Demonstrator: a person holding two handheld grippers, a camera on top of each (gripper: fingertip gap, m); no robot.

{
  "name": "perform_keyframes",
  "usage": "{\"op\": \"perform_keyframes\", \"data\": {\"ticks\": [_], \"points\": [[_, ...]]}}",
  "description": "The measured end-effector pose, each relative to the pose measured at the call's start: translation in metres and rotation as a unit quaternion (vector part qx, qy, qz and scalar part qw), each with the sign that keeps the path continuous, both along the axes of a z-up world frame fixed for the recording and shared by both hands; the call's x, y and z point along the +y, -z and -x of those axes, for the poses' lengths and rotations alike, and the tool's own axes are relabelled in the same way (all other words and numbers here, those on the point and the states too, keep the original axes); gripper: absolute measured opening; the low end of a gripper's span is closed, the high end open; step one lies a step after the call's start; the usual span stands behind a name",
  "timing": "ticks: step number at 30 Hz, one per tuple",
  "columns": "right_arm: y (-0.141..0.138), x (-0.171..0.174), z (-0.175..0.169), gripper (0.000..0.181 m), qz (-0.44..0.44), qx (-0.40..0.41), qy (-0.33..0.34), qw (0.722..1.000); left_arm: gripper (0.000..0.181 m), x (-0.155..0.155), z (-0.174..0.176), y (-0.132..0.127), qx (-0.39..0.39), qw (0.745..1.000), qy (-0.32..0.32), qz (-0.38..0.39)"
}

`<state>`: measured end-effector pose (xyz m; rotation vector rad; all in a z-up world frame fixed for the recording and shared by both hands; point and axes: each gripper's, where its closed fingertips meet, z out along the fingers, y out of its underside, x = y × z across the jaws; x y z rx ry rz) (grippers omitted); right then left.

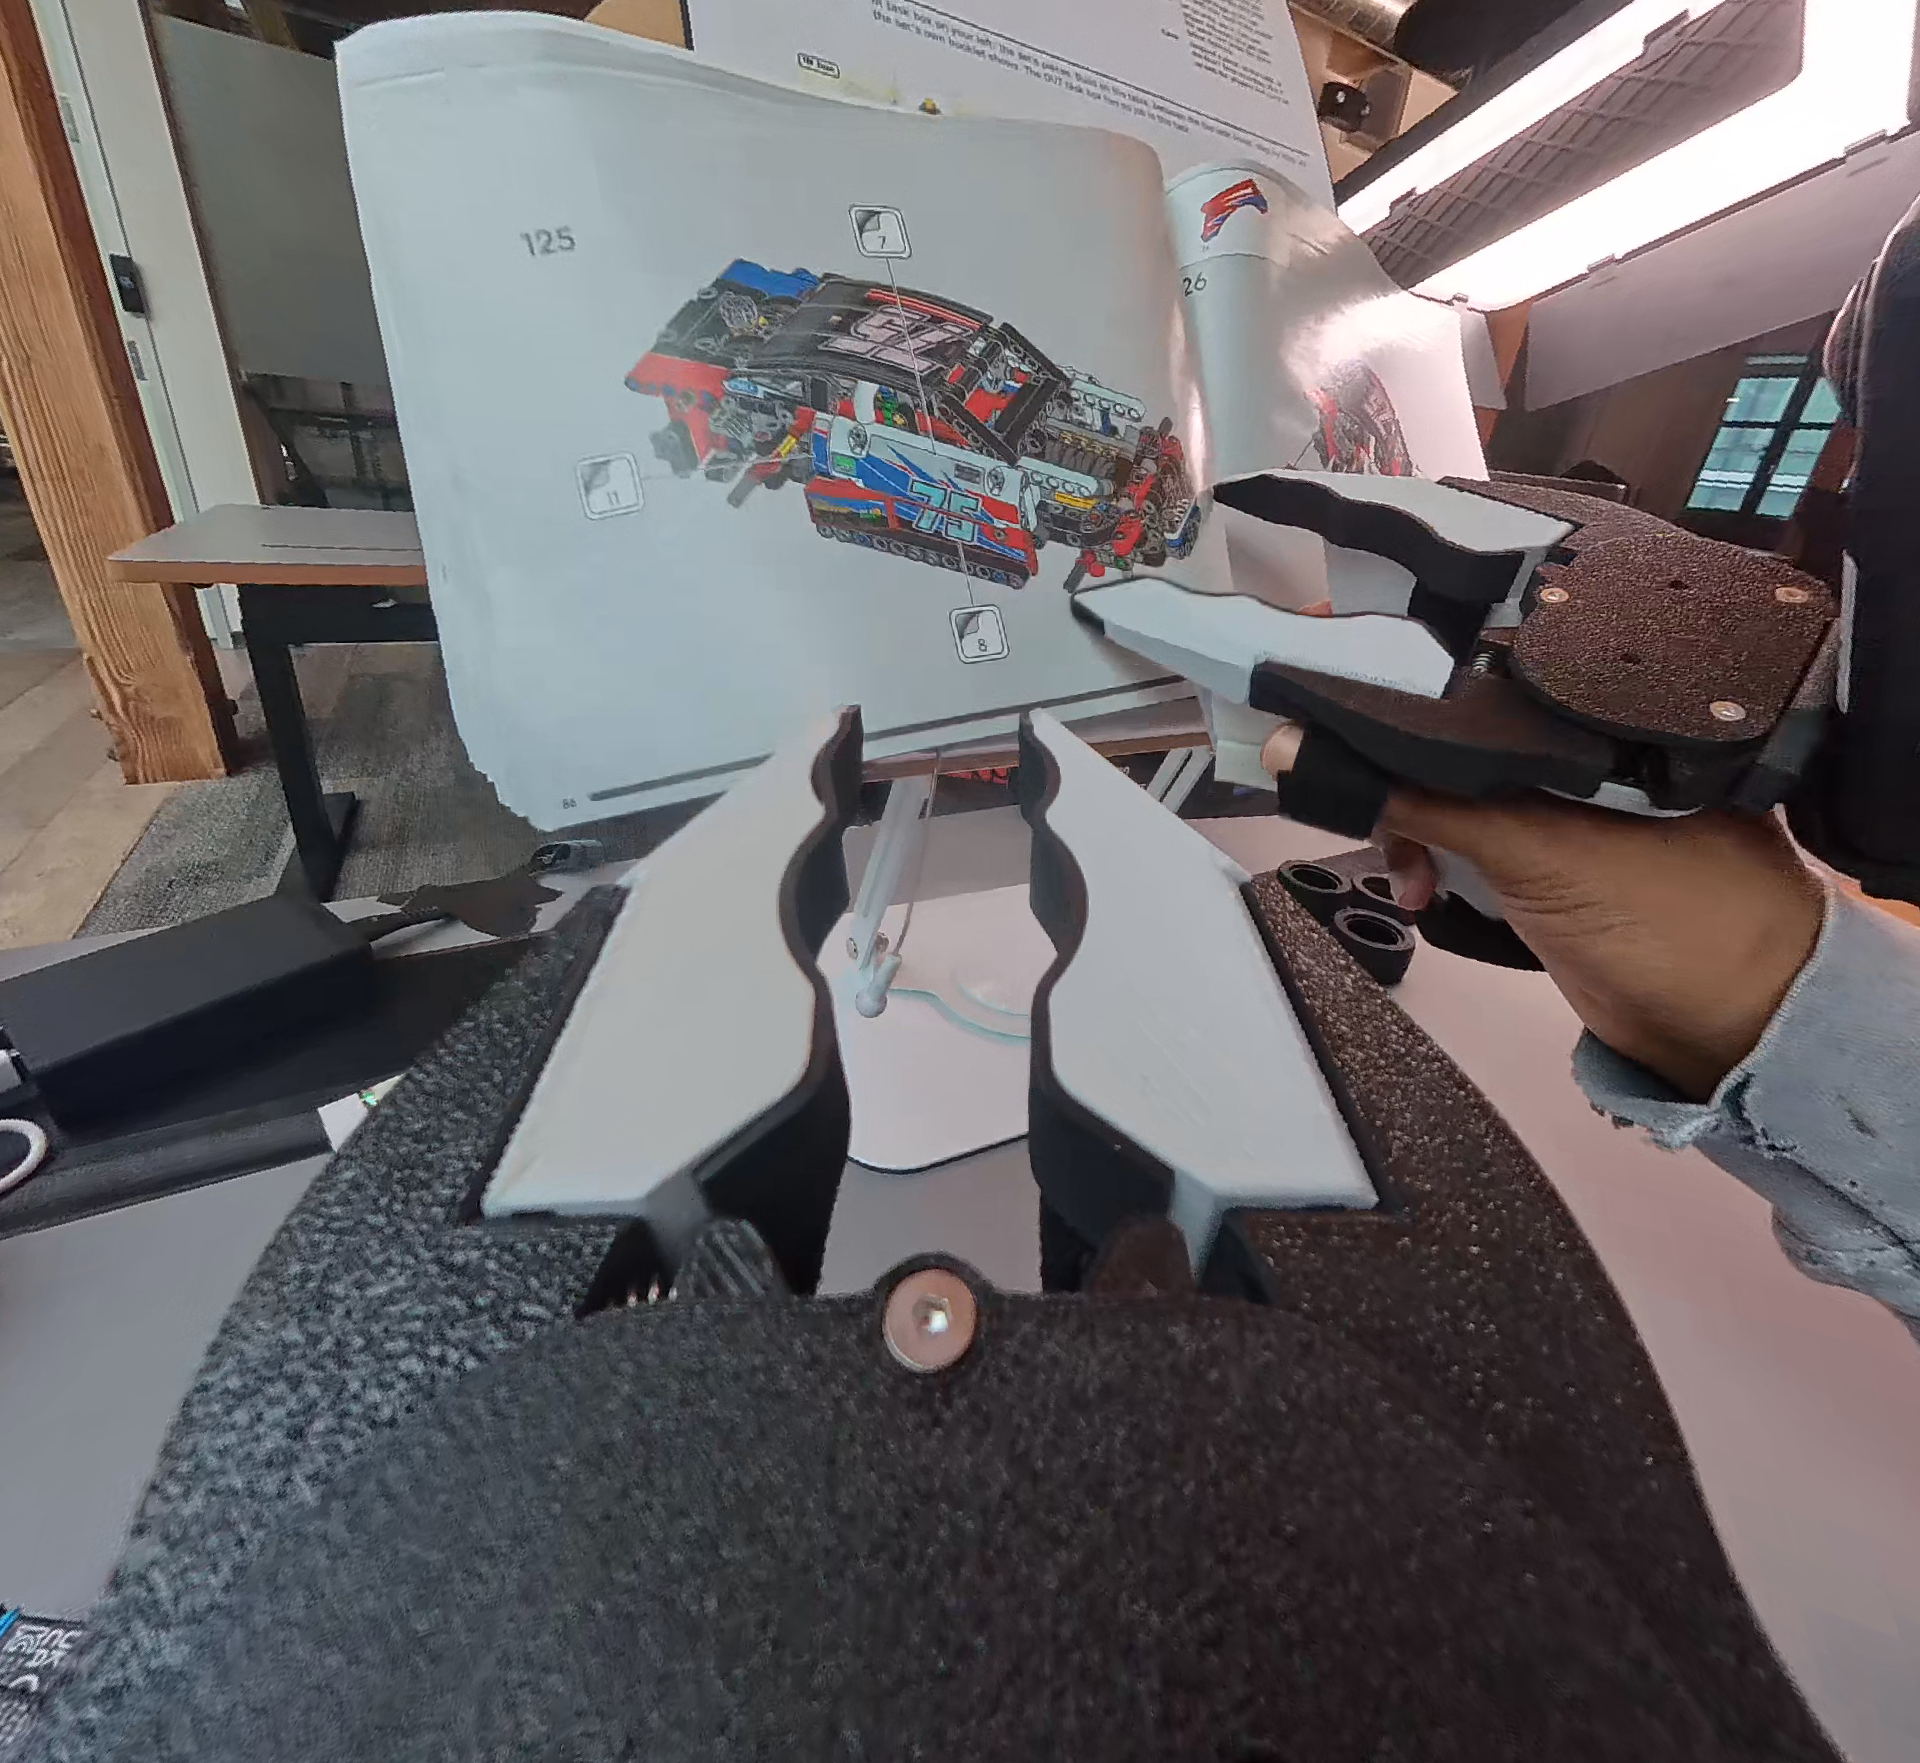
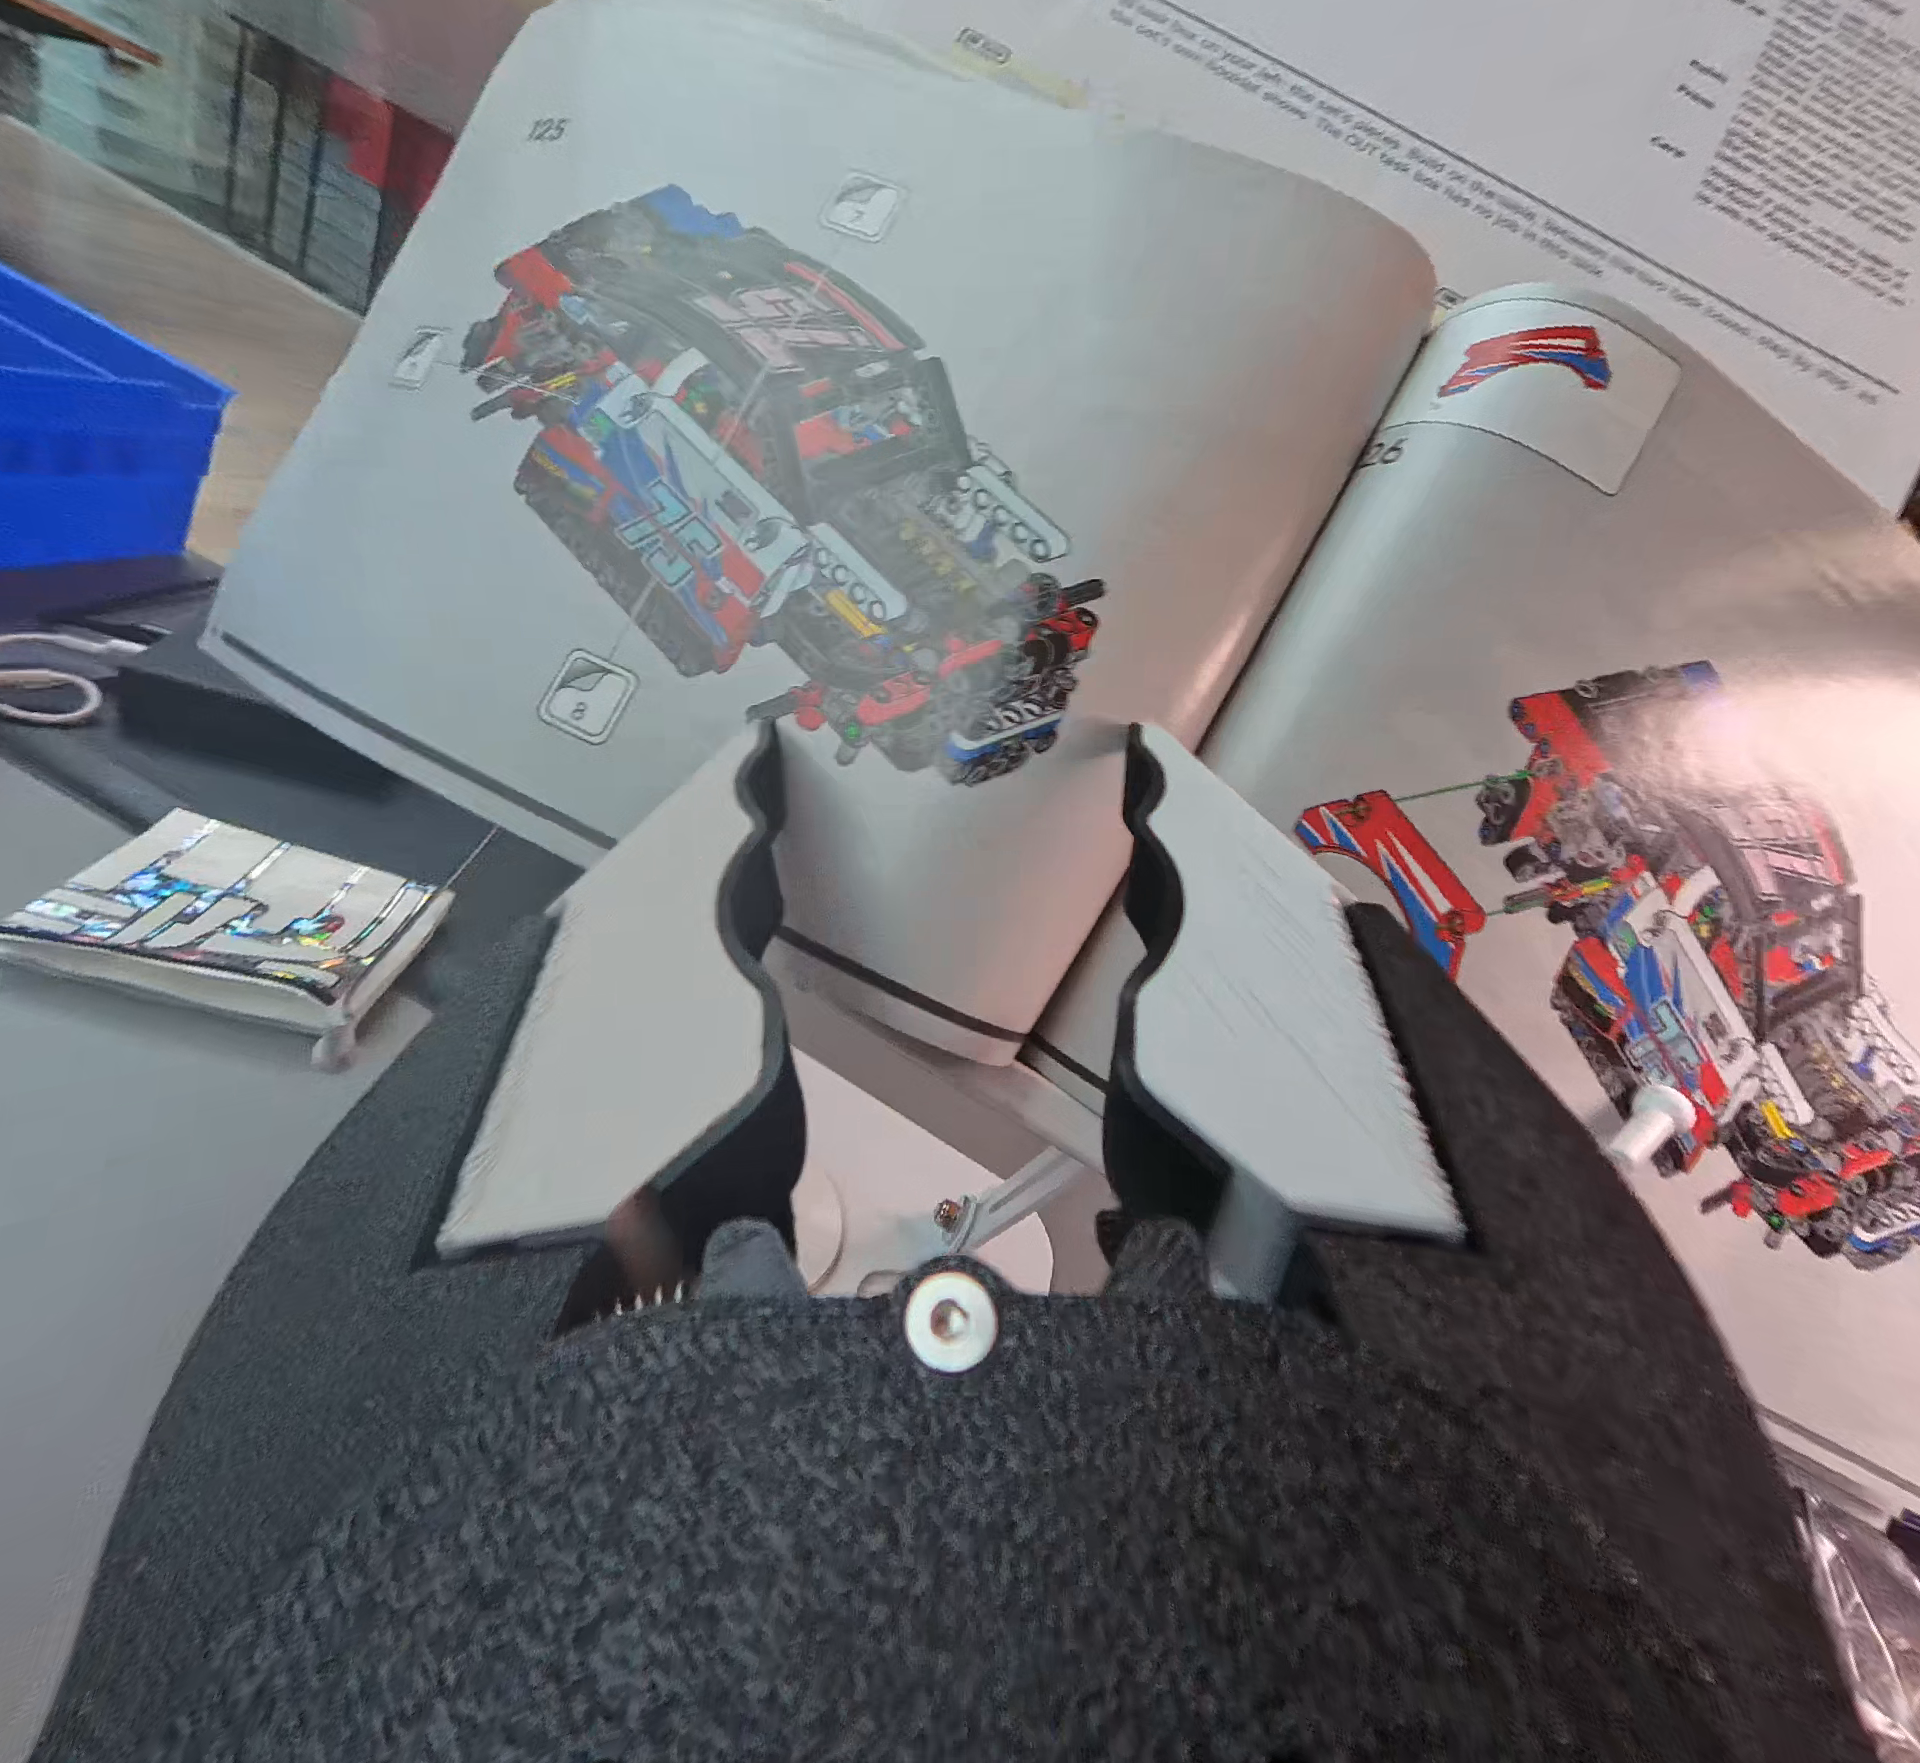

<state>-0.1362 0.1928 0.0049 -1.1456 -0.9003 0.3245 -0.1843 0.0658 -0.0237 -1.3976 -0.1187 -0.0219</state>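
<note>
The left gripper (image 1: 940, 747) has its fingers (image 1: 686, 965) apart, with nothing between them. It hangs over the desk (image 1: 1714, 1350), just in front of a white stand (image 1: 894, 892) that props up a big open booklet (image 1: 727, 466). The page shows a red, blue and black toy car.

The right gripper (image 2: 951, 747) has its fingers (image 2: 1268, 975) spread wide too, and it holds nothing. The tips are right by the middle fold, low on the booklet. In the left wrist view this gripper (image 1: 1143, 550) sits in a hand (image 1: 1579, 934), and its tips are over the right page; I cannot tell if they touch it.

A blue bin (image 2: 94, 456) and a small shiny booklet (image 2: 229, 913) are off to the left. Small black rings (image 1: 1351, 903) lie on the desk by the hand.
</note>
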Motion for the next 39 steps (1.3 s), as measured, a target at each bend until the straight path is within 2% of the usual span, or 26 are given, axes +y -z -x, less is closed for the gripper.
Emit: {"op": "perform_keyframes", "data": {"ticks": [2, 4, 6, 10, 13, 15, 18, 20, 22, 23, 24, 25, 27, 29, 30, 31, 33, 35, 37, 39], "points": [[-0.006, 0.006, -0.011, 0.04, 0.01, 0.027, -0.005, 1.0, 0.03, 0.001, -0.001, 0.002, 0.003, 1.0, 0.002, 0.005], [-0.005, 0.009, -0.019, 0.026, 0.032, 0.033, -0.027, 0.999, 0.033, 0.004, -0.003, 0.004, 0.006, 1.0, 0.005, 0.011], [-0.005, 0.013, -0.027, 0.0, 0.045, 0.037, -0.034, 0.998, 0.037, 0.009, -0.006, 0.007, 0.009, 1.0, 0.009, 0.023], [-0.002, 0.021, -0.041, 0.0, 0.062, 0.039, -0.041, 0.996, 0.054, 0.023, -0.009, 0.011, 0.015, 0.999, 0.01, 0.045], [-0.004, 0.023, -0.056, 0.003, 0.064, 0.05, -0.04, 0.996, 0.092, 0.04, 0.004, 0.009, 0.032, 0.997, -0.026, 0.063], [-0.001, 0.028, -0.069, 0.015, 0.071, 0.055, -0.03, 0.995, 0.113, 0.052, 0.016, 0.004, 0.013, 0.997, -0.045, 0.065], [0.008, 0.037, -0.089, 0.022, 0.096, 0.06, -0.023, 0.993, 0.118, 0.077, 0.02, -0.003, -0.023, 0.997, -0.041, 0.066], [0.013, 0.043, -0.103, 0.023, 0.104, 0.062, -0.016, 0.993, 0.118, 0.093, 0.02, -0.004, -0.016, 0.995, -0.059, 0.077], [0.014, 0.047, -0.114, 0.023, 0.105, 0.065, -0.015, 0.992, 0.108, 0.098, 0.021, -0.009, 0.006, 0.993, -0.092, 0.075], [0.014, 0.048, -0.118, 0.023, 0.105, 0.069, -0.016, 0.992, 0.086, 0.097, 0.018, -0.014, 0.016, 0.993, -0.1, 0.063], [0.012, 0.05, -0.122, 0.023, 0.105, 0.074, -0.017, 0.992, 0.052, 0.095, 0.013, -0.021, 0.029, 0.993, -0.103, 0.048], [0.01, 0.052, -0.125, 0.023, 0.106, 0.079, -0.017, 0.991, 0.029, 0.095, 0.009, -0.024, 0.04, 0.993, -0.105, 0.043], [0.008, 0.054, -0.128, 0.023, 0.111, 0.088, -0.02, 0.99, 0.023, 0.099, 0.002, -0.023, 0.042, 0.993, -0.101, 0.048], [0.007, 0.055, -0.129, 0.023, 0.114, 0.093, -0.024, 0.989, 0.003, 0.103, -0.008, -0.021, 0.04, 0.994, -0.08, 0.058], [0.007, 0.055, -0.129, 0.023, 0.113, 0.093, -0.025, 0.989, 0.004, 0.104, -0.009, -0.021, 0.039, 0.994, -0.081, 0.06], [0.007, 0.055, -0.129, 0.023, 0.111, 0.091, -0.025, 0.989, 0.021, 0.102, -0.007, -0.025, 0.042, 0.993, -0.095, 0.052], [0.005, 0.057, -0.132, 0.024, 0.11, 0.093, -0.023, 0.989, 0.078, 0.095, 0.0, -0.04, 0.047, 0.991, -0.119, 0.025], [0.005, 0.06, -0.134, 0.025, 0.123, 0.103, -0.024, 0.987, 0.119, 0.099, 0.009, -0.039, 0.023, 0.991, -0.121, 0.049], [0.005, 0.062, -0.135, 0.026, 0.136, 0.11, -0.026, 0.984, 0.135, 0.112, 0.014, -0.028, -0.011, 0.991, -0.099, 0.091], [0.007, 0.062, -0.134, 0.027, 0.132, 0.103, -0.022, 0.986, 0.129, 0.116, 0.018, -0.028, 0.015, 0.986, -0.124, 0.11]]}}
